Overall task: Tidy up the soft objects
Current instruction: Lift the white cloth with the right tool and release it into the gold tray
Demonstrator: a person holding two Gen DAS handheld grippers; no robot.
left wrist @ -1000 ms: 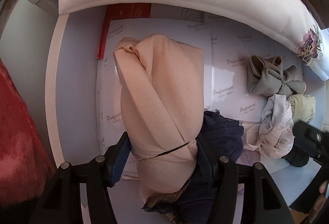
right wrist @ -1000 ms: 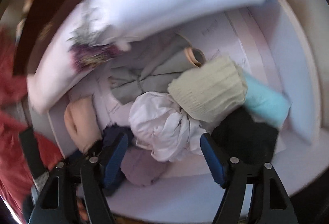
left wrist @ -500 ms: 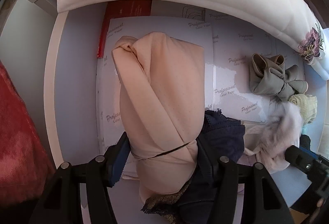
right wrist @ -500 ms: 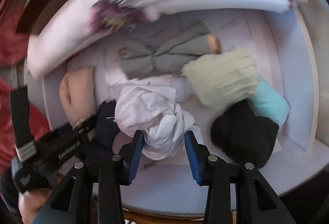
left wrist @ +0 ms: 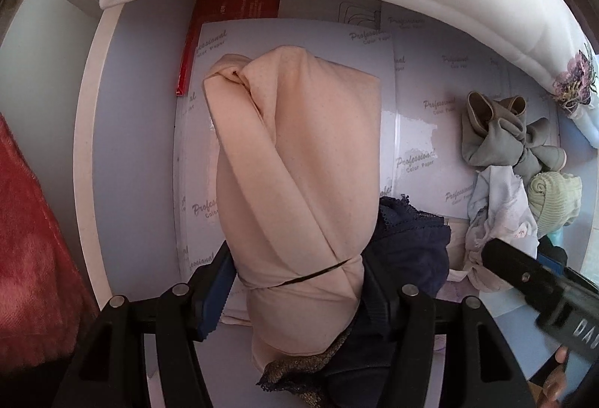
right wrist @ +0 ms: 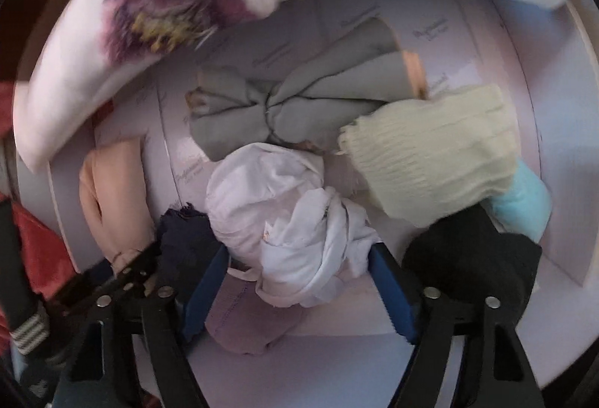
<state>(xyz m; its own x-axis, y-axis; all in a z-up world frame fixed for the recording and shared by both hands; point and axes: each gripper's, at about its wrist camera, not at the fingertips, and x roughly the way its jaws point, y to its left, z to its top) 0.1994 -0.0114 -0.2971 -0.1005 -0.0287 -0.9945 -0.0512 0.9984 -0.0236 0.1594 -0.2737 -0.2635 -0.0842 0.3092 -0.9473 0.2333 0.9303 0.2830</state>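
Note:
A rolled peach garment [left wrist: 295, 164] lies on the paper-lined floor of a white drawer [left wrist: 86, 146]. My left gripper [left wrist: 299, 280] points straight down and is shut on its near end. A navy lace garment [left wrist: 411, 243] is bunched beside the right finger. My right gripper [right wrist: 299, 288] straddles a crumpled white garment [right wrist: 284, 221]. Its jaws are opening, and the left pad stands clear of the cloth. Around the white garment lie a grey knotted garment [right wrist: 292, 97], a cream knit roll [right wrist: 430, 153], a black bundle [right wrist: 471, 258], a light blue roll [right wrist: 524, 202] and a lilac cloth [right wrist: 247, 325].
A white padded cloth with a purple flower [right wrist: 168, 15] overhangs the drawer's far side. A red booklet [left wrist: 232, 7] lies under the paper sheets at the back. Red fabric [left wrist: 30, 239] hangs outside the left wall. Bare paper shows between the peach roll and the grey garment.
The right gripper came closer over the white garment and rolled a little. Its jaws narrowed, then widened again. The left gripper and the peach roll stayed put.

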